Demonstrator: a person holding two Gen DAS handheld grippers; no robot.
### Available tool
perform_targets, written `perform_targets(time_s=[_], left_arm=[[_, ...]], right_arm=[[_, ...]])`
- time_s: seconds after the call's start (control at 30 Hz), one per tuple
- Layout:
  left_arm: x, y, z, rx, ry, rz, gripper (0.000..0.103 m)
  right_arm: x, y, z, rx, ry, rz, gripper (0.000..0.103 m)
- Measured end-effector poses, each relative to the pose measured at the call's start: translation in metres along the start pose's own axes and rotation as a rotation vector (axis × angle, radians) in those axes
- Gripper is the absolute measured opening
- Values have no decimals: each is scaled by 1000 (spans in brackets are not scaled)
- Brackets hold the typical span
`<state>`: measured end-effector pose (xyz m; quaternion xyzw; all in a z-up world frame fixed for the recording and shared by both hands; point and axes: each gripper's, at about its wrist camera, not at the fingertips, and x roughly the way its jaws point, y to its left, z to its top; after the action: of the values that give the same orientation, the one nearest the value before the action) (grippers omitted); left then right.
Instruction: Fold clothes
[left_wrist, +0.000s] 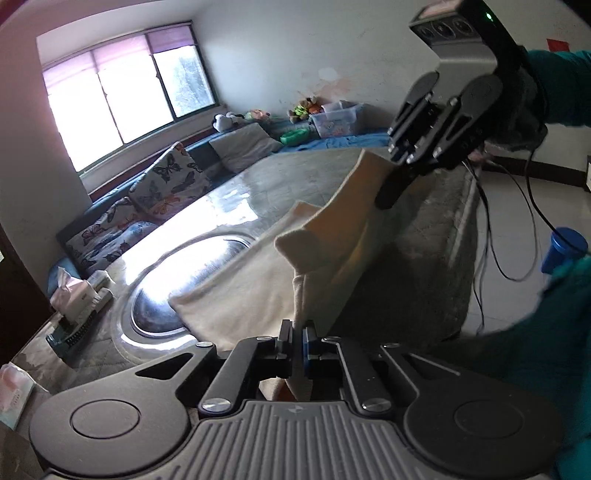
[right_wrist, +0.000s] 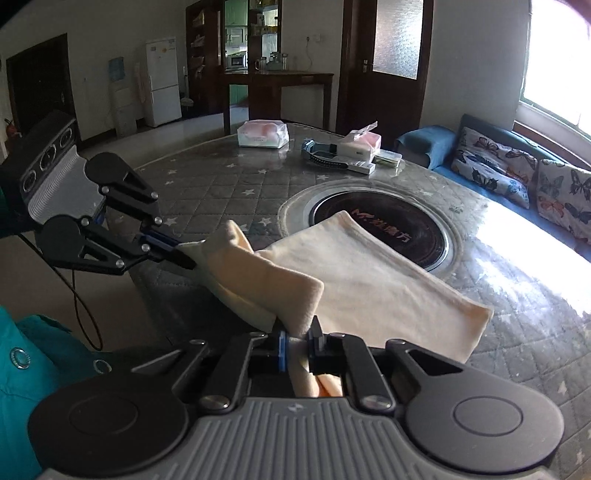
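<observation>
A cream cloth (right_wrist: 369, 280) lies partly over the round dark hotplate (right_wrist: 406, 225) in the quilted table, with its near edge lifted off the table. It also shows in the left wrist view (left_wrist: 258, 291). My left gripper (left_wrist: 298, 332) is shut on one corner of the lifted edge; it also shows in the right wrist view (right_wrist: 184, 254). My right gripper (right_wrist: 299, 339) is shut on the other corner; it also shows in the left wrist view (left_wrist: 391, 192). The cloth sags between the two grippers above the table's near edge.
Tissue packs (right_wrist: 262, 134) and small boxes (right_wrist: 362, 155) sit at the far side of the table (right_wrist: 207, 192). A sofa with butterfly cushions (right_wrist: 517, 166) runs along the window. A blue cup (left_wrist: 565, 247) and cables hang near the floor side.
</observation>
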<state>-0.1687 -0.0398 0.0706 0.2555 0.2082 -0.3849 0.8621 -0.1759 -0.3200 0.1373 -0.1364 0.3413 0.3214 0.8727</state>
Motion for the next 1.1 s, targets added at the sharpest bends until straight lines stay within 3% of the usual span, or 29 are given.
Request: perform_targets(time_s=[0.2, 0.37, 0.57, 0.7, 0.77, 0.87, 1.0, 1.1], left_arm=[[31, 39, 28, -54, -39, 84, 5], [81, 74, 48, -107, -24, 117, 5], [163, 111, 49, -176, 72, 142, 5], [205, 119, 39, -208, 151, 161, 9], [216, 122, 34, -236, 183, 172, 9], [216, 127, 31, -280, 193, 192, 23], [198, 135, 42, -323, 155, 228, 23], [188, 134, 53, -378, 116, 176, 22]], right_arm=[[15, -39, 25, 60, -26, -36, 9], [45, -83, 48, 88, -17, -70, 9], [100, -135, 63, 151, 34, -101, 9], [148, -161, 53, 236, 85, -134, 12], [161, -169, 44, 283, 102, -149, 19], [163, -181, 33, 346, 97, -189, 23], [145, -183, 31, 354, 42, -251, 23], [135, -179, 32, 364, 18, -213, 22]])
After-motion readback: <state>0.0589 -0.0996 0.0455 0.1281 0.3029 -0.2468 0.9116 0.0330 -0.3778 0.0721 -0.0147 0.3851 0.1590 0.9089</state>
